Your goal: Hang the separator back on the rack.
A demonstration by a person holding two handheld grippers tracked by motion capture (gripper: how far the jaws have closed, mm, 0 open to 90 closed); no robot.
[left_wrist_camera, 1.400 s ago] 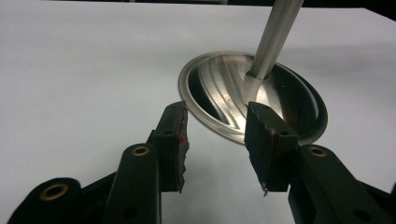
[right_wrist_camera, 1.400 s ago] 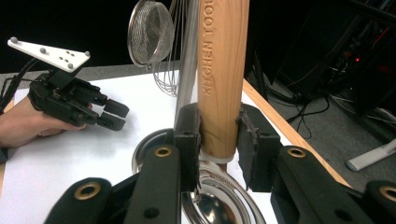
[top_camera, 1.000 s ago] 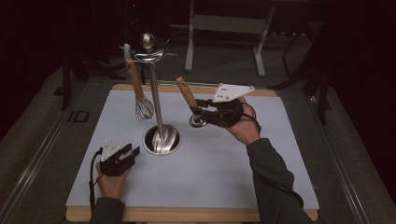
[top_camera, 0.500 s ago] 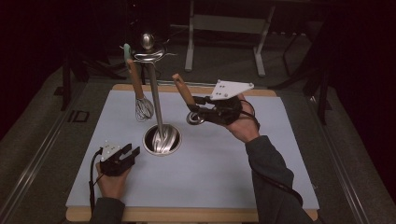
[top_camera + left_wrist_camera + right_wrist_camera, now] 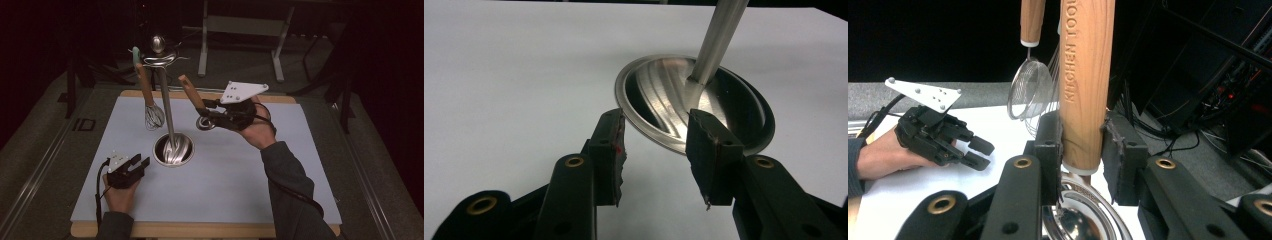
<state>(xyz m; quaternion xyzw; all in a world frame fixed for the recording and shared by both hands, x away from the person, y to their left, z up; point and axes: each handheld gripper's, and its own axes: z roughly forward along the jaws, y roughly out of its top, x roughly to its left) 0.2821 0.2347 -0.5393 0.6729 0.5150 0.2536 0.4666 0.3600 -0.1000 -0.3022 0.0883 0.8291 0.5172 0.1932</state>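
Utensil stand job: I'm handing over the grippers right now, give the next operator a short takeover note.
Right gripper: shut on the wooden-handled utensil, lifted above the mat, right of the stand's pole.
Left gripper: open, holding nothing, resting on the white mat beside the stand's steel base.
Done: a whisk hangs from the hooks on the stand's top.
Left, likely: hang the held utensil on a free hook, then let go.

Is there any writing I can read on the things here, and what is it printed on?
"KITCHEN TOOL" runs along the wooden handle clamped in the right gripper; the last letter is cut off at the picture's top edge, so more may follow.
The whisk, the metal stand and the left gripper show no readable writing.
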